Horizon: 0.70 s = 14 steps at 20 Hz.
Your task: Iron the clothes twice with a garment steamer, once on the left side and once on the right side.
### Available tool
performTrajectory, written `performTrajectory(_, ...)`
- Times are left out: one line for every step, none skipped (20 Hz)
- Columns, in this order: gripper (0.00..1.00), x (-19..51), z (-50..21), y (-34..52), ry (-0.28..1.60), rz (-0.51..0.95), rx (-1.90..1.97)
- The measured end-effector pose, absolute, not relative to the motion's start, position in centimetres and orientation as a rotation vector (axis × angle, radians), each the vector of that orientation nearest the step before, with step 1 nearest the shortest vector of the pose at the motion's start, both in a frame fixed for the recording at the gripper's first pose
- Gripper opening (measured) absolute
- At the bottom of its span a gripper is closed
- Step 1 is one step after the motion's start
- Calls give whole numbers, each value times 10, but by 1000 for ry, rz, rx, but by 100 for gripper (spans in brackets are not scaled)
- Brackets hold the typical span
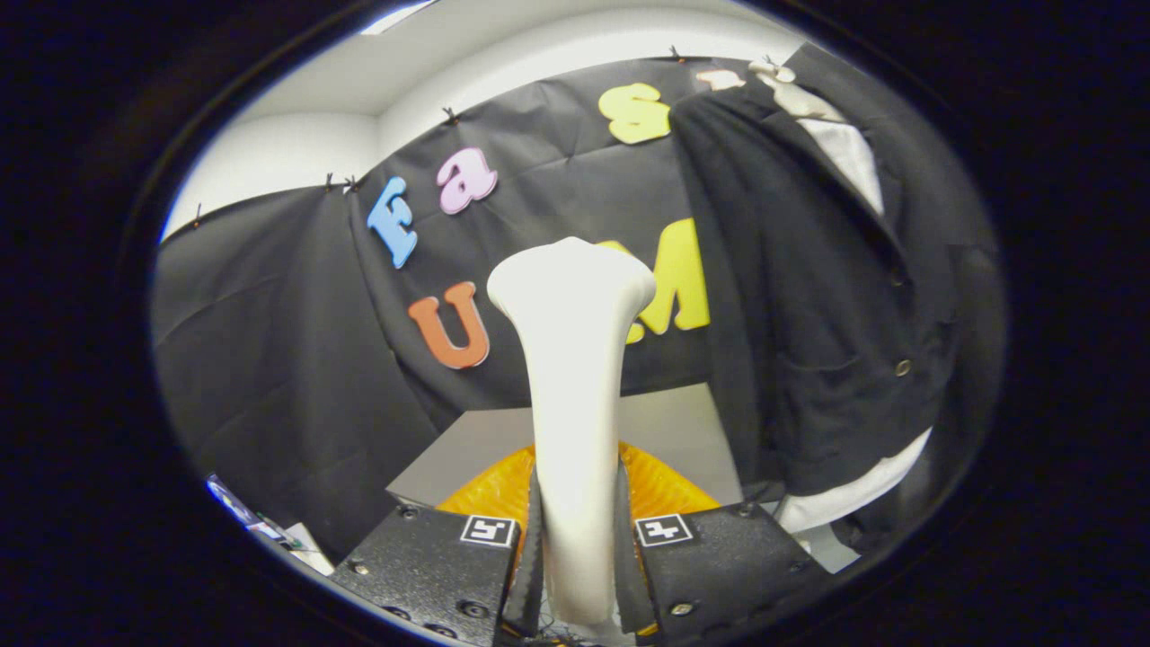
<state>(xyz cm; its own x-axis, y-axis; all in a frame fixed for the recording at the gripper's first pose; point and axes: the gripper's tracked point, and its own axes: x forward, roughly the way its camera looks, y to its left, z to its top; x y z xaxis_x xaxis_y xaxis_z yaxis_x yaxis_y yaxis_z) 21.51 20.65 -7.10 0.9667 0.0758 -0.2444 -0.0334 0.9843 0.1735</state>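
Orange ribbed object [490, 490] on grey tabletop [669, 431]; white wall [296, 153] above black cloth [269, 359].

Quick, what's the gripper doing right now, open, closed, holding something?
Gripper: closed on the white garment steamer, both fingers pressing its handle, head pointing up beside the hanging dark jacket.

No readable text, brand or number shows. Each finger [422, 562] of the gripper [575, 539] bears only a square black-and-white marker tag [490, 530].
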Motion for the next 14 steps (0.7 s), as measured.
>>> performTrajectory(35, 203, -64, 191, 230, 25, 170)
performTrajectory(35, 189, -56, 171, 208, -4, 164)
performTrajectory(36, 178, -48, 155, 186, -34, 158)
performTrajectory(35, 168, -39, 138, 158, -61, 150)
performTrajectory(35, 161, -29, 124, 127, -86, 143)
performTrajectory(35, 156, -21, 113, 107, -109, 134)
performTrajectory(35, 153, -14, 103, 85, -124, 136)
performTrajectory(35, 151, -6, 94, 66, -132, 137)
performTrajectory(35, 150, 1, 85, 42, -139, 142)
performTrajectory(35, 153, 8, 76, 25, -146, 139)
performTrajectory(35, 155, 14, 67, 3, -149, 145)
performTrajectory(35, 158, 19, 60, -10, -145, 146)
performTrajectory(35, 163, 25, 55, -19, -138, 143)
performTrajectory(35, 168, 32, 47, -26, -128, 141)
